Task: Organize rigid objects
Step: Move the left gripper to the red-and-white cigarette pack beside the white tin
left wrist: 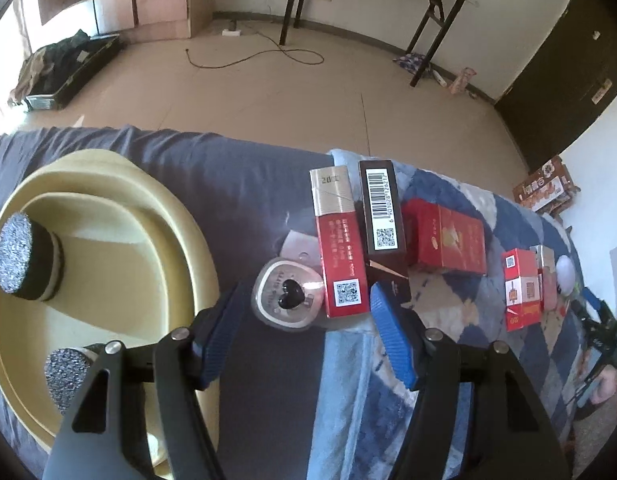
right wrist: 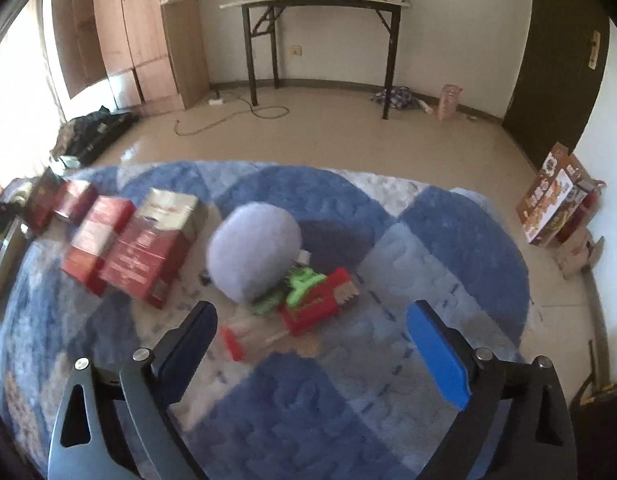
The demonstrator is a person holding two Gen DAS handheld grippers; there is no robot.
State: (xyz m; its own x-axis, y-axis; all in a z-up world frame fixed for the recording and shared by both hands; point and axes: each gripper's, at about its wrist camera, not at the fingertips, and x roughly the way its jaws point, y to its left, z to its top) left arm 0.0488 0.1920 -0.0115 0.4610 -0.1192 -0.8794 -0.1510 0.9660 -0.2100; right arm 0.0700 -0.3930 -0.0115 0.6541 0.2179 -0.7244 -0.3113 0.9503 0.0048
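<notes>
Left wrist view: the left gripper (left wrist: 304, 320) stands half open with nothing held; the heart-marked compact (left wrist: 287, 300) and the red-and-gold pack (left wrist: 339, 248) lie between and just beyond the jaws, the yellow basin (left wrist: 180, 216) to their left. The packs look light, stiff and crushable, best taken across the narrow sides.

Right wrist view: the right gripper (right wrist: 312, 344) is wide open and empty; the red toy block (right wrist: 316, 308) and pale ball (right wrist: 254, 254) lie just ahead of the jaws on the blue blanket (right wrist: 448, 232).

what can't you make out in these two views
- Left wrist view: the yellow basin is cut off by the picture's edge; the left tool covers the second scrubber.
- Right wrist view: motion blur makes the print on the red boxes unreadable; the pale ball hides part of the green clip.
</notes>
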